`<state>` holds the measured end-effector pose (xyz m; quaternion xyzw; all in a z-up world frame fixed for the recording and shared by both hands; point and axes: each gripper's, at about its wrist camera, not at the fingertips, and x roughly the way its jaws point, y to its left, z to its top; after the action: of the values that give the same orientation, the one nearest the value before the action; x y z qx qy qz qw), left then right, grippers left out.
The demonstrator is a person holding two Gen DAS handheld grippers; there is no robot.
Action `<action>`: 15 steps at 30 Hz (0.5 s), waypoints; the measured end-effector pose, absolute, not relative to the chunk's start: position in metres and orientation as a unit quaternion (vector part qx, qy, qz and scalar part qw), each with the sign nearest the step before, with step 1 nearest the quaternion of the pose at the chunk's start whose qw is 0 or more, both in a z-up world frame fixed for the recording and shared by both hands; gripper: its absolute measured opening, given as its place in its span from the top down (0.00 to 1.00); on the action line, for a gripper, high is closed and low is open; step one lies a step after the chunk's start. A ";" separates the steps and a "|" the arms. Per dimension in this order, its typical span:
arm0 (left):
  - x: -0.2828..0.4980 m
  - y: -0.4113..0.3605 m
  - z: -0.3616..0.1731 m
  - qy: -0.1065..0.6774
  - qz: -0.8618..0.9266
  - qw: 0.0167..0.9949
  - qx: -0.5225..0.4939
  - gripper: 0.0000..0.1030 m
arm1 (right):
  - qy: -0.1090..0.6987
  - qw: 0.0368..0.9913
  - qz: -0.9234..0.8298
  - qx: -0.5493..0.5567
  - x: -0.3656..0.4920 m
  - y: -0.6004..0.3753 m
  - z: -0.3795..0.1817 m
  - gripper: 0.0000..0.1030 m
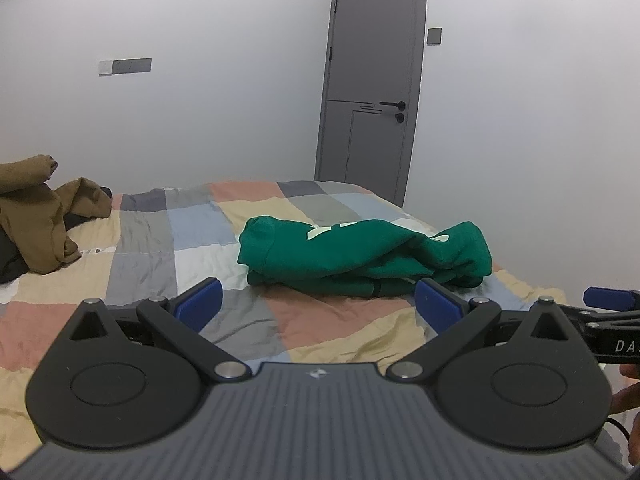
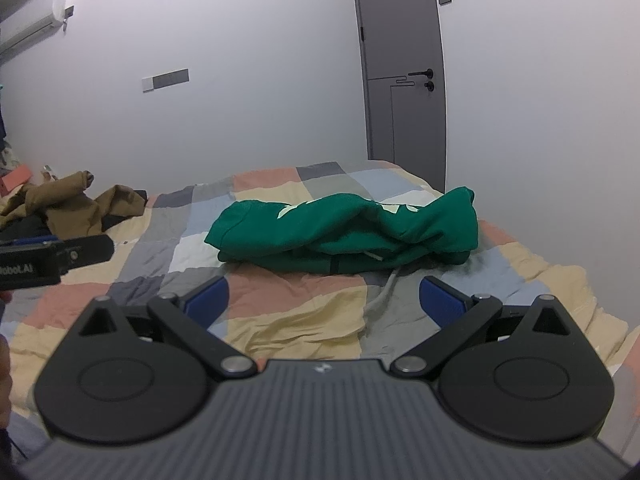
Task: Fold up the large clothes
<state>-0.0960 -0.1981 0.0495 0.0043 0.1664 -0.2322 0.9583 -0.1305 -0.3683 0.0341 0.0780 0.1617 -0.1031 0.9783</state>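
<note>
A green sweatshirt (image 1: pixel 360 256) with white print lies folded in a loose bundle on the checked bedspread (image 1: pixel 152 240), near the far right side of the bed. My left gripper (image 1: pixel 318 300) hovers just short of it, open, nothing between its blue pads (image 1: pixel 200 300). In the right wrist view the same green sweatshirt (image 2: pixel 344 232) lies ahead, with a grey drawstring (image 2: pixel 384 288) trailing toward me. My right gripper (image 2: pixel 324 296) is open and empty above the bedspread (image 2: pixel 288 312). The right gripper's blue tip (image 1: pixel 608 298) shows at the left view's right edge.
A brown garment (image 1: pixel 40 216) lies crumpled over dark clothes at the bed's far left, the same brown garment (image 2: pixel 76 204) in the right view. A grey door (image 1: pixel 372 92) stands shut behind the bed. White walls close the far side. A hand (image 1: pixel 628 396) shows at the right edge.
</note>
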 end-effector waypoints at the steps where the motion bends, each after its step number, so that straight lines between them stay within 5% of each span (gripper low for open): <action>1: -0.096 -0.198 0.050 0.167 -0.231 0.958 0.003 0.00 | 0.162 0.978 -0.103 0.078 -0.130 -0.368 0.034 0.00; 15: -0.100 -0.193 0.054 0.163 -0.235 0.958 -0.003 0.00 | 0.163 0.978 -0.102 0.079 -0.131 -0.366 0.038 0.00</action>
<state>-0.0998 -0.1934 0.0540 -0.0035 0.1631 -0.2349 0.9582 -0.1311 -0.3658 0.0379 0.0795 0.1625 -0.1022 0.9782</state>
